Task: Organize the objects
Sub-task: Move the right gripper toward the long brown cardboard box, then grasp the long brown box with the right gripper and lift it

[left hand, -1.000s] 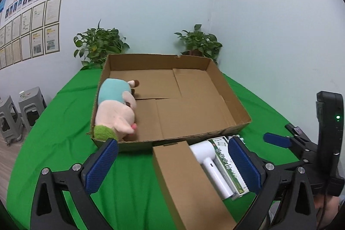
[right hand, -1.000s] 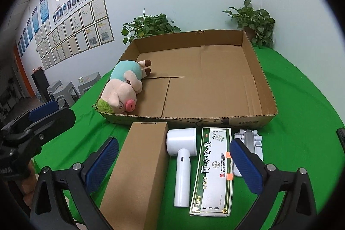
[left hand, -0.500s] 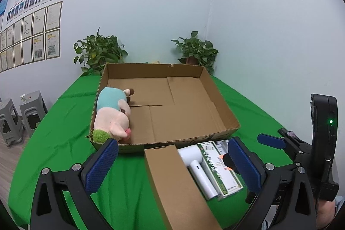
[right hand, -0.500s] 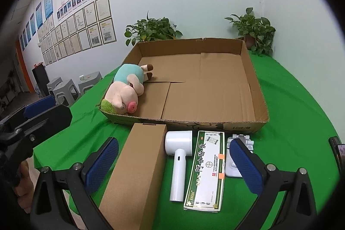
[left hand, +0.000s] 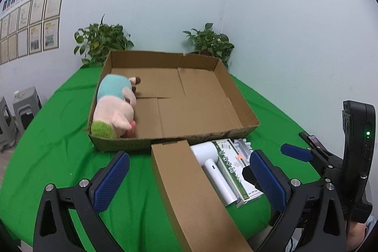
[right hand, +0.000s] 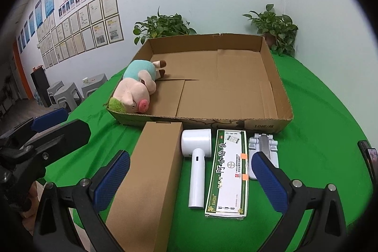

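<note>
Right wrist view: a row of four things is seen on the green tabletop (right hand: 319,110), just in front of the near wall of a wide cardboard tray (right hand: 278,77): a long brown box (right hand: 151,171), a white handheld appliance (right hand: 197,157), a flat green-and-white carton (right hand: 230,171) and a small white plastic piece (right hand: 263,145). A plush pig (right hand: 137,86) is already lying inside the tray, against its left wall near the front left corner; the rest of the tray floor is bare. One thing is judged sorted, and the step in hand is judged to be choosing the next.

The right hand-held gripper (right hand: 189,177) is spread wide above the row and holds nothing. The left hand-held gripper (left hand: 189,177) is likewise spread and unloaded, over the brown box (left hand: 193,193).

A descent over one item, a closing on its long sides and a lift over the tray's near wall would be called for next.

The brown box's near end is cut off by the frame in both views. The plastic piece is partly covered by a blue pad, and its purpose cannot be made out. The carton's print is too small to read.
</note>
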Tool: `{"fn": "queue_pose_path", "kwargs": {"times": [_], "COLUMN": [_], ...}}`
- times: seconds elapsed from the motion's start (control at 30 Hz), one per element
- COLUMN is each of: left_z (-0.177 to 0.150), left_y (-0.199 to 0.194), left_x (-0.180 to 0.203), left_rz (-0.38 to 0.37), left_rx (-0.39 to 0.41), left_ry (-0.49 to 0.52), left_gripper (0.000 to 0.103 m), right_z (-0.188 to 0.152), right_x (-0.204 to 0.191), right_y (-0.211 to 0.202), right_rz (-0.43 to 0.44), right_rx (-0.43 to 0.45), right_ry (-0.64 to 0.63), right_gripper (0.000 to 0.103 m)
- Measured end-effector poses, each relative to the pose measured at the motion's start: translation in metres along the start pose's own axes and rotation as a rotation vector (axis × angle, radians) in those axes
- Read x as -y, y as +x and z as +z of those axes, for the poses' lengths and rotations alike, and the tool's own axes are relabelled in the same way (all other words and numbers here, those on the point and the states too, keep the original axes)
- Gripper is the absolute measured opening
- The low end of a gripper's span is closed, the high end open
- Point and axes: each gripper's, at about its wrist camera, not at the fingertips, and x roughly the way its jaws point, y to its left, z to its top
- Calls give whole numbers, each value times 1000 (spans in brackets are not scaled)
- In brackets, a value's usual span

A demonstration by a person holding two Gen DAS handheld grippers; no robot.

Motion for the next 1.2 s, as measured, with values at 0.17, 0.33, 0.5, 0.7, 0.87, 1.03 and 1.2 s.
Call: {"fn": "queue_pose_path", "kwargs": {"times": [0.17,0.33,0.5,0.7,0.87,1.03,1.2], "left_z": [-8,-8,-16,-45,-71,-82,-82], "left_y": [12,15,28,66,85,93,93], "left_x": [-6,-9,-16,-33,-45,-52,-51], "left_rz": [0,-4,-103,-275,-349,-411,-414], "left_rx": [-26,-52,-128,-301,-386,-442,-456], "left_ry": [-13,-1,-58,-196,-283,-335,-317], "left_gripper": [102,102,102,102,101,97,97], "right_z": [-7,-16,-31,-61,-77,-84,-86], "right_x": [3,3,-11,-37,-51,-56,-59], "right_y": [12,13,9,18,29,35,32], "right_rz": [36,109,191,276,260,191,153], "right_rx": [-12,-29,-66,-173,-237,-280,-282], "right_ry": [9,4,-37,-84,-148,-123,-110], "right_gripper": [102,102,102,102,102,102,102]}}
